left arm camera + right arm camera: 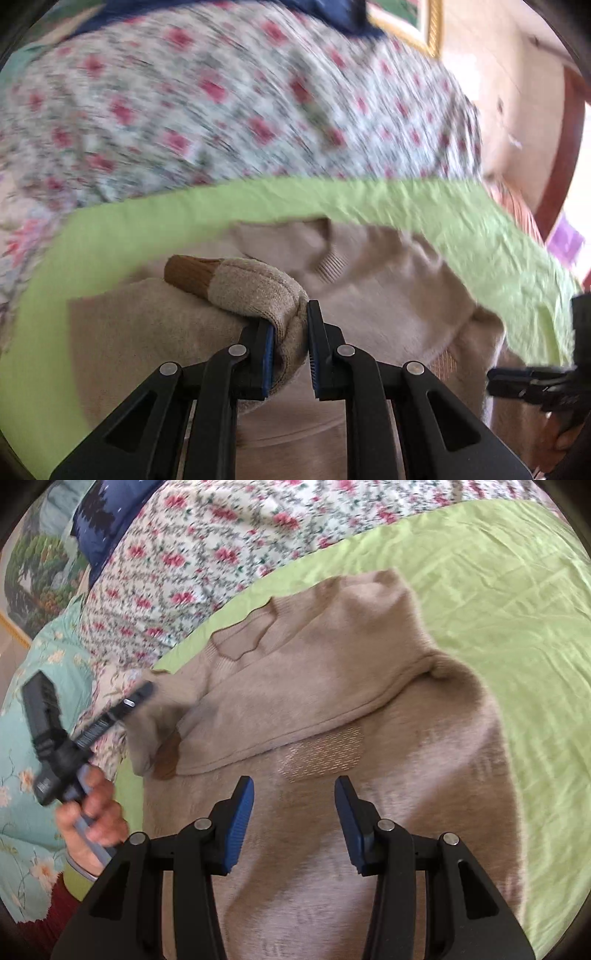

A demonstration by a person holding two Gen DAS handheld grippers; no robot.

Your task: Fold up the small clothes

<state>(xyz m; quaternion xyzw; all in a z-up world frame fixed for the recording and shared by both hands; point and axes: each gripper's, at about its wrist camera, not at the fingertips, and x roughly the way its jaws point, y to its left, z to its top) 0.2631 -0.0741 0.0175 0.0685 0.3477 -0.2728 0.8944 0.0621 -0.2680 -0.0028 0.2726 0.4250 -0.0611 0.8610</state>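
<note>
A small beige knit sweater point(332, 709) lies on a light green sheet point(498, 609), its upper part folded over the body. My left gripper point(290, 343) is shut on the sweater's sleeve point(258, 291), near its brown cuff point(192, 275), and holds it over the body. In the right wrist view the left gripper point(144, 690) shows at the left, at the sleeve end. My right gripper point(293, 805) is open and empty, just above the sweater's lower body; it also shows at the right edge of the left wrist view point(532, 384).
A floral quilt point(221, 103) lies heaped beyond the green sheet, with a dark blue cloth point(107, 517) behind it. A pale blue flowered cover point(22, 775) is at the left. A gold-framed picture point(417, 22) leans at the back.
</note>
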